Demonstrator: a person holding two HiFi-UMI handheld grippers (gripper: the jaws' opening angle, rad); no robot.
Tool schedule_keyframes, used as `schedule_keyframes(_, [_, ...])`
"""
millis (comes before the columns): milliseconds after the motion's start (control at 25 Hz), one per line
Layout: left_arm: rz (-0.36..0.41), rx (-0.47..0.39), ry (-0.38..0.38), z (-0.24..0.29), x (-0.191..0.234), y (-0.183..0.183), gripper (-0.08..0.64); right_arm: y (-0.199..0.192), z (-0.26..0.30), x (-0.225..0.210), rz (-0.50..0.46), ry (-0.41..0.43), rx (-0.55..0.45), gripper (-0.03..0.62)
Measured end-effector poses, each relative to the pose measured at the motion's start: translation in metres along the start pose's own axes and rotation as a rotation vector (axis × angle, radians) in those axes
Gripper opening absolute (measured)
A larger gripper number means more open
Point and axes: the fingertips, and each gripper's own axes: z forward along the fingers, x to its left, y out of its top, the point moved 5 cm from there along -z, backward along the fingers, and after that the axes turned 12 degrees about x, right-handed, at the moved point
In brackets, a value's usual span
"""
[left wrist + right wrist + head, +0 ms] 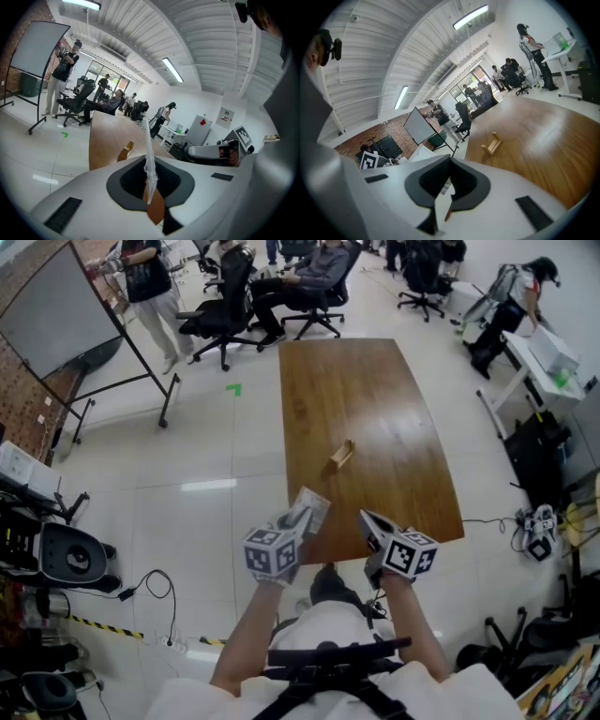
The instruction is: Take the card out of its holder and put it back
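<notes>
Head view: the card (pixel 313 506) is out of its holder (pixel 341 455) and is pinched in the left gripper (pixel 295 521) above the near edge of the table (pixel 375 390). The holder lies empty near the middle of the table, well apart from both tools. The right gripper (pixel 373 526) hangs beside the left one and carries nothing. The removal step is judged complete; the return of the card to the holder is not yet done. No other thing lies on the table between card and holder. A whiteboard (pixel 52 306), office chairs (pixel 220 306) and several people stand well beyond the far end, clear of the work. Left gripper view: the jaws are pressed together on the card (pixel 147 150), which stands edge-on and upright, and the holder (pixel 125 151) lies ahead, slightly left of the card. Right gripper view: the jaws are pressed together with nothing between them, and the holder (pixel 491 143) lies ahead on the bare table (pixel 553 140).
</notes>
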Motion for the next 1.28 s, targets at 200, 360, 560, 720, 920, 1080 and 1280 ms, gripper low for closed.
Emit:
schedule_keyframes(200, [0.010, -0.021, -0.003, -0.003, -0.009, -0.003, 0.015, -0.004, -0.011, 0.000, -0.012, -0.018, -0.026, 0.003])
schedule_keyframes(360, [0.028, -0.022, -0.009, -0.006, -0.009, 0.000, 0.015, -0.005, -0.012, 0.000, -0.006, -0.024, -0.039, 0.003])
schedule_keyframes(560, [0.035, -0.062, -0.014, -0.011, -0.005, 0.008, 0.015, 0.003, -0.015, 0.004, -0.013, -0.026, -0.066, 0.005])
schedule_keyframes(720, [0.039, -0.050, -0.021, -0.004, 0.000, 0.014, 0.015, 0.007, -0.014, 0.004, -0.014, -0.023, -0.072, 0.003])
schedule_keyframes(920, [0.042, -0.012, -0.001, 0.008, 0.008, 0.034, 0.014, 0.017, -0.008, -0.004, -0.018, -0.047, -0.078, 0.003])
schedule_keyframes(1080, [0.072, 0.027, 0.008, 0.026, 0.021, 0.071, 0.014, 0.048, 0.005, -0.009, -0.032, -0.074, -0.103, 0.003])
schedule_keyframes(1280, [0.113, 0.046, 0.012, 0.061, 0.015, 0.100, 0.014, 0.068, 0.002, -0.034, -0.037, -0.083, -0.128, 0.005])
